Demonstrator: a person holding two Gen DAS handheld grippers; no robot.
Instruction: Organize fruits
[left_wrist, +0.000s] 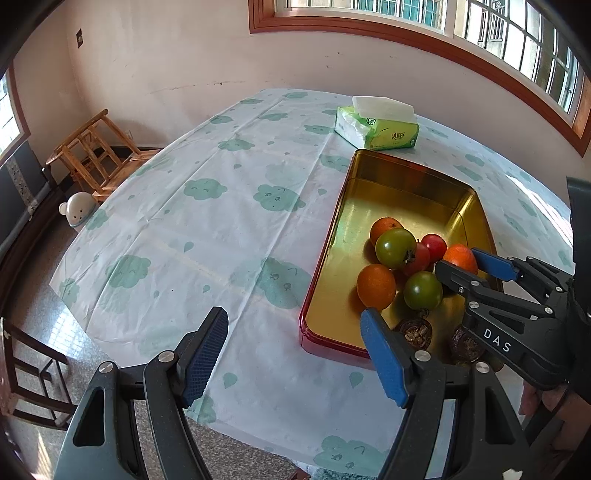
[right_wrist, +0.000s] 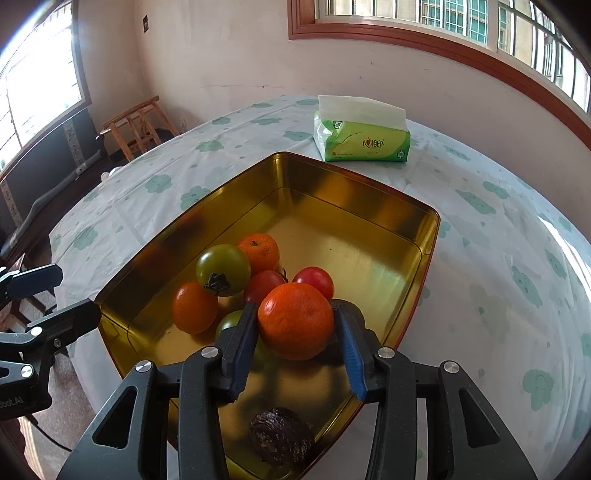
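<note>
Two grippers work over a gold tin tray (right_wrist: 430, 236) on the table (left_wrist: 221, 229). The right gripper (right_wrist: 295, 325) has its fingers (right_wrist: 242, 339) on either side of an orange (right_wrist: 295, 325); a slim gap shows at the right pad, so the fruit sits between them rather than being squeezed. The left gripper (left_wrist: 295, 354) hangs over the tray's near left corner with its fingers (left_wrist: 205, 354) spread wide and nothing between them.

The orange lies among the pile in the tray's near half: two more oranges, two green tomatoes (right_wrist: 223, 269), two red ones (right_wrist: 314, 280) and dark wrinkled fruit (right_wrist: 280, 435) by the near rim. The tray's long axis runs away towards a tissue pack (right_wrist: 364, 138); its far half is bare, and open cloth lies to its left.
</note>
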